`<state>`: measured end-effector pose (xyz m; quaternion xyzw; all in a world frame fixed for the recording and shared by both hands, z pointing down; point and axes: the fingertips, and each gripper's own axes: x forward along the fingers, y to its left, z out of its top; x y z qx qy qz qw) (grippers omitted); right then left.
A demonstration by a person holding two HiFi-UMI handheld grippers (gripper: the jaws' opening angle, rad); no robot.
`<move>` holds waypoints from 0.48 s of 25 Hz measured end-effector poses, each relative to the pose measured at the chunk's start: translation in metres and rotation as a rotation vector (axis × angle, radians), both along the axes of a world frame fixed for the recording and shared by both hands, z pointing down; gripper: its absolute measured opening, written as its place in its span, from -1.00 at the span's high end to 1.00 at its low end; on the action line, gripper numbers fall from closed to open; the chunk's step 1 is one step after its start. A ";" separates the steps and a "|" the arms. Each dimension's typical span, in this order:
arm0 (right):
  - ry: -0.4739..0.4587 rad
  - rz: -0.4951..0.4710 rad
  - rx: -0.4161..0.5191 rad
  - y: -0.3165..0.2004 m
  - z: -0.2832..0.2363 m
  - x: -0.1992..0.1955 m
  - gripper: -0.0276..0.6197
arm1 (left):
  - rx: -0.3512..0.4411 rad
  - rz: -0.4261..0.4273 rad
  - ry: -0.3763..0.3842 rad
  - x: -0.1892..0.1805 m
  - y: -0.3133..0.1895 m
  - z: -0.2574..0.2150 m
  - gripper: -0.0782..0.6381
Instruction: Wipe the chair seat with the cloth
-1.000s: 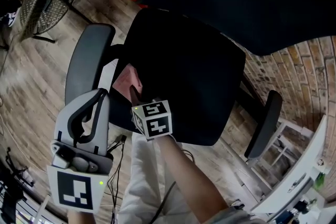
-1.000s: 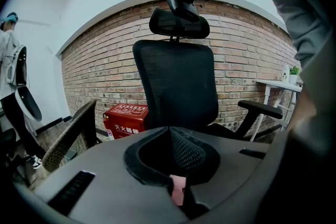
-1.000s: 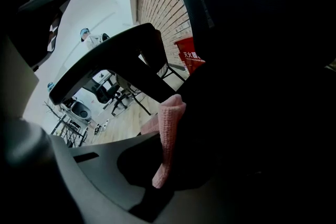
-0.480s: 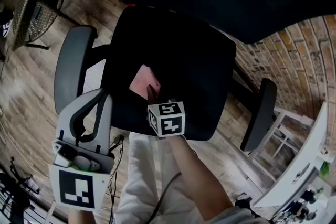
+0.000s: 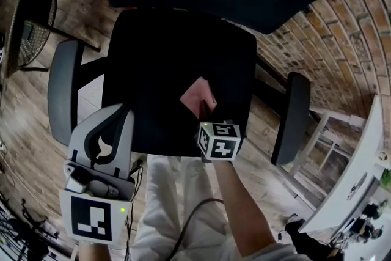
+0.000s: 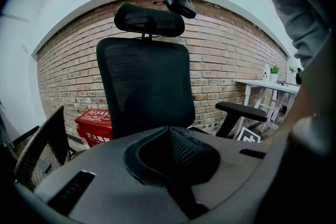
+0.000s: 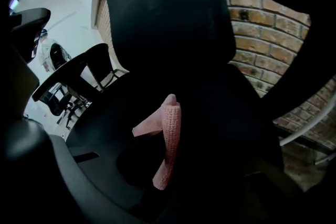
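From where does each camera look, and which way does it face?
Head view: from the head, steeply down on the chair seat; left gripper, right gripper, forearm show.
Left gripper view: level, toward the backrest; shut fingers show.
Right gripper view: low over the seat, toward the backrest; fingers pinch the pink cloth.
Gripper views share the backrest.

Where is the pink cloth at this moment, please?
In the head view, the pink cloth lies on the black chair seat, slightly right of its centre, pinched in the right gripper.
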<state>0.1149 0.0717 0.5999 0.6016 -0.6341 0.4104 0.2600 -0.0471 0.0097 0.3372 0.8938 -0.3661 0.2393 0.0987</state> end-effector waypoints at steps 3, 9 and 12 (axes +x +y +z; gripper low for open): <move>0.028 0.068 -0.011 0.016 -0.003 0.029 0.75 | -0.001 0.031 -0.006 0.013 0.005 0.000 0.73; 0.100 0.162 -0.036 0.056 -0.010 0.074 0.75 | -0.003 0.072 -0.001 0.034 0.012 0.000 0.73; 0.128 0.187 -0.051 0.076 -0.013 0.089 0.75 | -0.001 0.091 0.003 0.041 0.013 0.000 0.73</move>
